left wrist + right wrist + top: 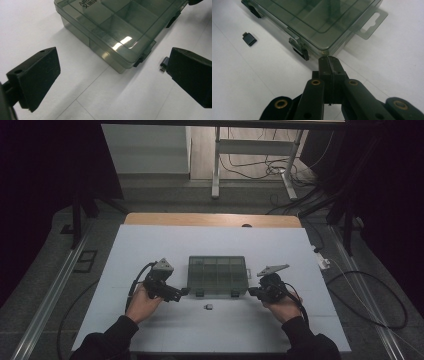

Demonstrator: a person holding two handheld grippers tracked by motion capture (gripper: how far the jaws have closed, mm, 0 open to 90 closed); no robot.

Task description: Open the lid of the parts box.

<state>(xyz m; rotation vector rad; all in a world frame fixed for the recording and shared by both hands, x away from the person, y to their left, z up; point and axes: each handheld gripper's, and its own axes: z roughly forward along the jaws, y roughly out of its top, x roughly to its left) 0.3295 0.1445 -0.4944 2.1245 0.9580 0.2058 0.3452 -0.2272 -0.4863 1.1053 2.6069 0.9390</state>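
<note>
Nearest the box's front edge: small dark grey plastic adapter point(208, 307), loose on white bench point(150, 240). Left hand-held gripper point(183, 291), spread, nearer it; right hand-held gripper point(251, 291), pressed together. Beyond: smoky translucent compartment box point(218, 274), closed.

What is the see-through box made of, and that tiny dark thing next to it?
The box looks like smoky, glossy clear plastic: its dividers show through the lid and light glints off it. Its latches look like black plastic. The tiny thing seems matte dark plastic with a metal-looking plug end, perhaps an adapter; it is too small to be sure.
</note>
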